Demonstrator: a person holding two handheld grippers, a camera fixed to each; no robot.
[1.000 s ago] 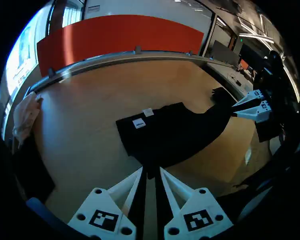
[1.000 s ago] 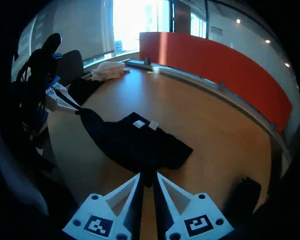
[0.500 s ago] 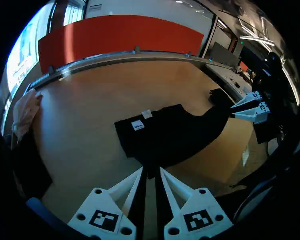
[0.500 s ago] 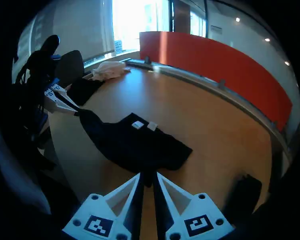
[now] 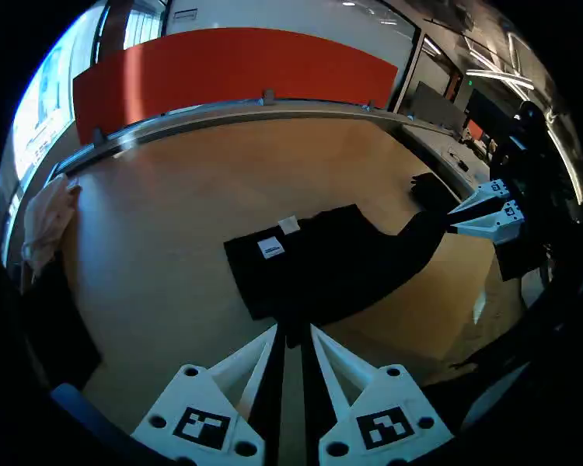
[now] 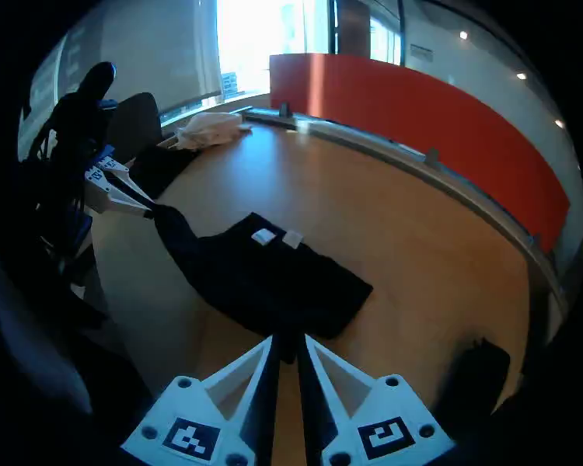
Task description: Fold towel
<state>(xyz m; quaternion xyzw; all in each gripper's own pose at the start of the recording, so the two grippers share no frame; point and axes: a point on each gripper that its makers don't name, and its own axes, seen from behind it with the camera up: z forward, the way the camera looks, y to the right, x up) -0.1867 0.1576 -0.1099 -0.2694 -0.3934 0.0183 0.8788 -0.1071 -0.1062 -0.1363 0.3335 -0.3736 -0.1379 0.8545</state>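
The towel [image 5: 330, 264] lay on the table [image 5: 175, 186] directly ahead of the left gripper [image 5: 293, 330], its near corner pinched between that gripper's fingers. It stretched away to the right, where the right gripper [image 5: 456, 219] clamped the opposite corner near the table's edge. Two tags [image 5: 270, 248] sat on the towel's far-left part. Behind the towel, a partition [image 5: 237, 70] ran along the table's far edge. Far to the left lay a heap of cloth [image 5: 47, 221], with another cloth [image 5: 58, 334] nearer.

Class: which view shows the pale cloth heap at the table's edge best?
The right gripper view: the pale cloth heap lies whole and sunlit there. The left gripper view shows it warped at far left.
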